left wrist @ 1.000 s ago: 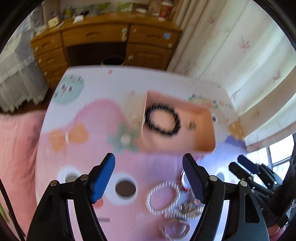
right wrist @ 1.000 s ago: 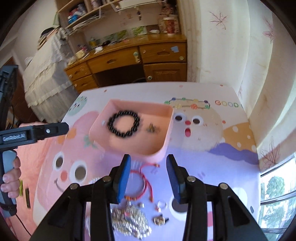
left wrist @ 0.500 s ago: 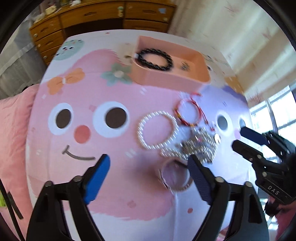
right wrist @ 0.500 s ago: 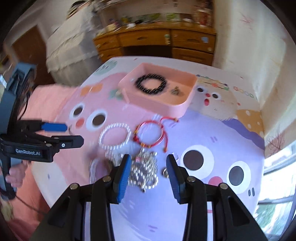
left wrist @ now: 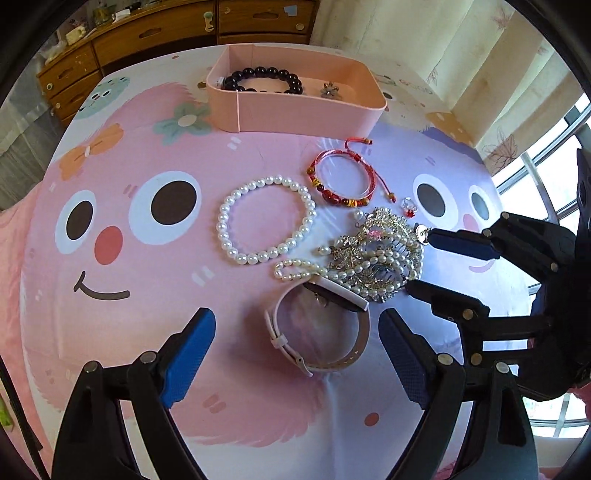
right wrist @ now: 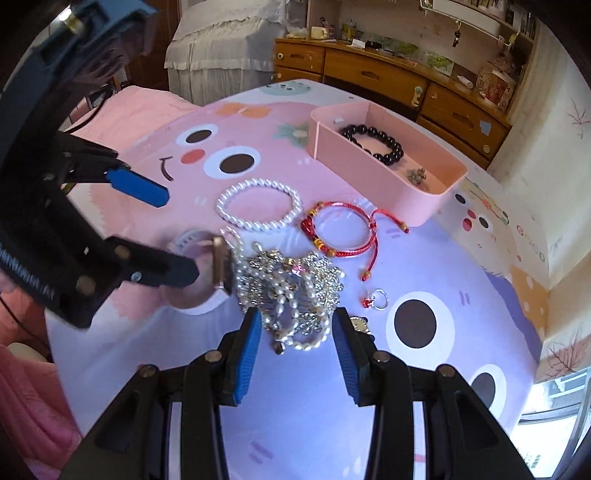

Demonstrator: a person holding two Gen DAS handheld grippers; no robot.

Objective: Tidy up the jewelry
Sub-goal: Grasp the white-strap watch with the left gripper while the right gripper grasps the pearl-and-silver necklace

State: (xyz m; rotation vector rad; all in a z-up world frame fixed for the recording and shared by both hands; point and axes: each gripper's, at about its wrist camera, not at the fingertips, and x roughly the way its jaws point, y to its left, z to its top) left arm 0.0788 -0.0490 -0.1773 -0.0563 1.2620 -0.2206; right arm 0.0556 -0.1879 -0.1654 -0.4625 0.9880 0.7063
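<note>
A pink tray (left wrist: 306, 110) (right wrist: 373, 173) holds a black bead bracelet (left wrist: 264, 75) (right wrist: 373, 142) and a small metal charm (left wrist: 330, 89). On the cartoon cloth lie a pearl bracelet (left wrist: 266, 218) (right wrist: 258, 206), a red cord bracelet (left wrist: 343, 177) (right wrist: 340, 232), a small ring (right wrist: 376, 298), a tangled pile of pearls and silver chain (left wrist: 373, 258) (right wrist: 291, 295) and a white-strapped watch (left wrist: 317, 328) (right wrist: 218, 266). My left gripper (left wrist: 297, 350) is open around the watch. My right gripper (right wrist: 297, 343) is open at the near edge of the tangled pile.
A wooden dresser (left wrist: 177, 29) (right wrist: 406, 85) stands beyond the table's far edge. A bed with white and pink bedding (right wrist: 221, 48) is at the left. A curtain and window (left wrist: 535, 122) are at the right.
Both grippers have come back from the tray and down toward the loose jewelry. The left now straddles the watch; the right is at the tangled pile.
</note>
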